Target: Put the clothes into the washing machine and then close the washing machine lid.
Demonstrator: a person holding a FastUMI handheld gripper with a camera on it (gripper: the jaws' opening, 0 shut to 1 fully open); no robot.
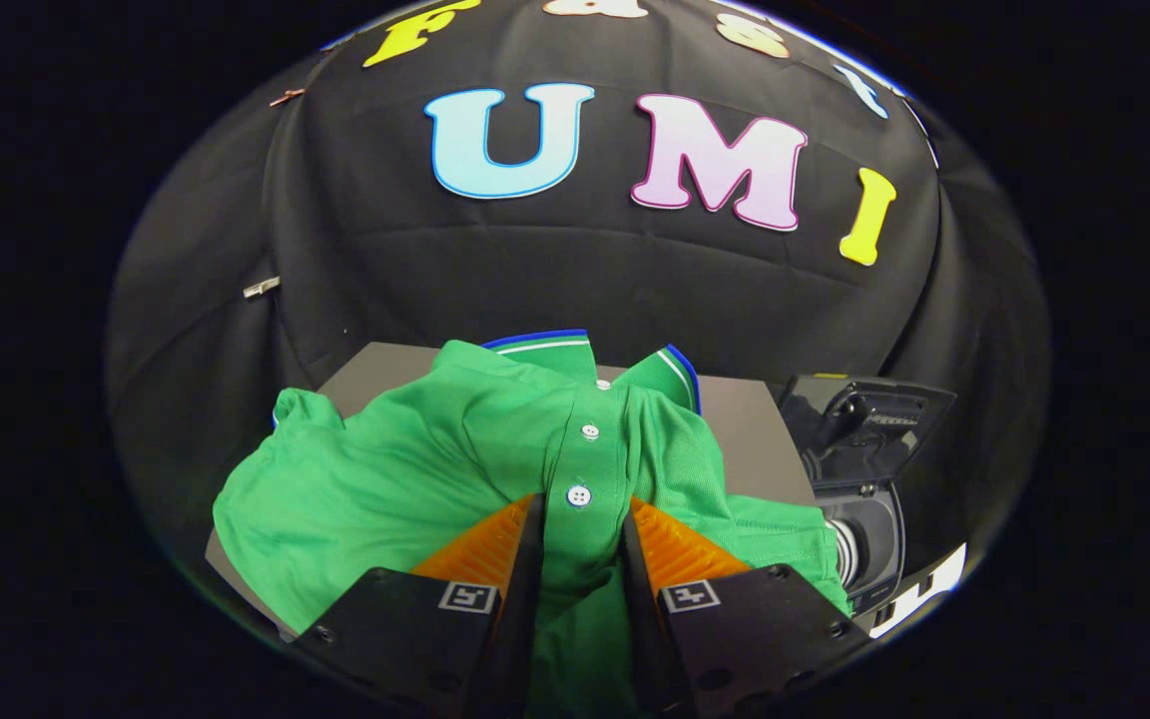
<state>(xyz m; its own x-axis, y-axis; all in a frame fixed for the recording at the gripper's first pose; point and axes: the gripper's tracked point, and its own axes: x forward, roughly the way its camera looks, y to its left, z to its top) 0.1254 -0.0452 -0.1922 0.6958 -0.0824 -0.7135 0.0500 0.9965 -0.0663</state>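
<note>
A green polo shirt (405, 479) with white buttons and a blue-trimmed collar lies spread on a grey table (747, 439). My gripper (581, 511) is down on the shirt's front. Its two fingers stand on either side of the button placket, and a ridge of green cloth is pinched between them. A small dark washing machine (869, 529) stands just right of the table, beyond the right finger. Its lid (879, 409) is raised and the round drum opening shows below it.
The black cloth wall hangs close behind the table and the machine. A bare strip of table shows between the shirt's right shoulder and the machine. A white edge (924, 589) runs under the machine.
</note>
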